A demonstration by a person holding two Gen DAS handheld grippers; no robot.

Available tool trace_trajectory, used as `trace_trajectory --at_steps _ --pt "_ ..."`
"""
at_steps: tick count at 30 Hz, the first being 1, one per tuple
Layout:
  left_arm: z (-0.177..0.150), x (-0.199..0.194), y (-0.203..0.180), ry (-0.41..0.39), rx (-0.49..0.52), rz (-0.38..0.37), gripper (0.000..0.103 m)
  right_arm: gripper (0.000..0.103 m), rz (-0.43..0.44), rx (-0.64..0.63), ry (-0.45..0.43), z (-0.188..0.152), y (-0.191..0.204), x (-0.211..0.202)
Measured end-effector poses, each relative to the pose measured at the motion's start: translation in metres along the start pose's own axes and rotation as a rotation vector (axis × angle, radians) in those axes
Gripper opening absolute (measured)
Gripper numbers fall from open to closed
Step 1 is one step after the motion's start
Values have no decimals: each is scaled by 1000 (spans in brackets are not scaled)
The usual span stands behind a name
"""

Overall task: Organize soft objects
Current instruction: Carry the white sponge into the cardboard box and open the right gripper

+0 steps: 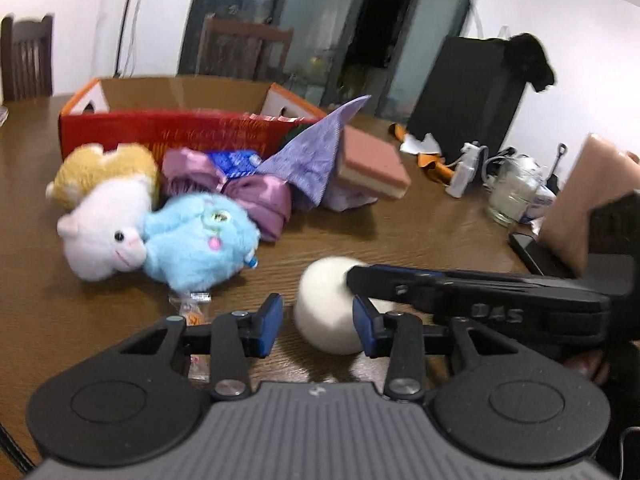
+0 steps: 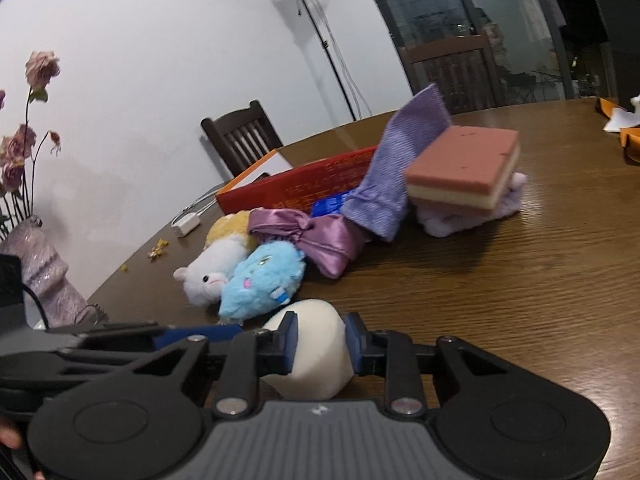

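White soft ball (image 2: 310,354), egg-shaped, long axis tilted toward upper left, sits at lower centre on the wooden table (image 2: 500,300). Right gripper (image 2: 320,346) clamps it. Left gripper (image 1: 318,320) is part closed; only its right pad touches the ball. Beyond: blue plush (image 2: 262,278), red box (image 1: 168,130), white wall.

A white soft ball (image 2: 308,354) is seen on the tabletop (image 2: 520,300). Behind it, a blue plush (image 1: 200,240), a white plush (image 1: 106,232), a yellow plush (image 1: 104,172), purple satin cloth (image 1: 256,196), a lilac cloth (image 1: 312,160) and a pink sponge (image 1: 372,164) are heaped before a red box (image 1: 168,128).
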State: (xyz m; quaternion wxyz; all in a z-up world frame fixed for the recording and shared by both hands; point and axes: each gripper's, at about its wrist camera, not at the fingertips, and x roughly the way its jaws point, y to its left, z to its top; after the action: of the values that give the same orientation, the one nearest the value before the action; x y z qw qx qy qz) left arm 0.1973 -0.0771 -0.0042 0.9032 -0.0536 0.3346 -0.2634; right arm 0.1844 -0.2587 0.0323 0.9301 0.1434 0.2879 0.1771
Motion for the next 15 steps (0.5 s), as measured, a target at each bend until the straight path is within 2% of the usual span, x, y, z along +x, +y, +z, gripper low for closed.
trace_trajectory --at_steps 3,5,7,12,15 --pt "-3 6 11 12 -71 -35 39 27 1 22 1 -1 -8 1" --pt "-3 8 14 15 -108 -69 23 25 24 35 5 -3 -12 3" --pt "-1 7 16 20 -150 -82 23 23 34 27 6 -2 -11 5" --pt "23 -1 6 -80 -86 -63 21 21 72 62 -36 17 -13 7" --pt "68 -2 9 -145 -49 -79 21 21 79 15 -99 53 -6 9"
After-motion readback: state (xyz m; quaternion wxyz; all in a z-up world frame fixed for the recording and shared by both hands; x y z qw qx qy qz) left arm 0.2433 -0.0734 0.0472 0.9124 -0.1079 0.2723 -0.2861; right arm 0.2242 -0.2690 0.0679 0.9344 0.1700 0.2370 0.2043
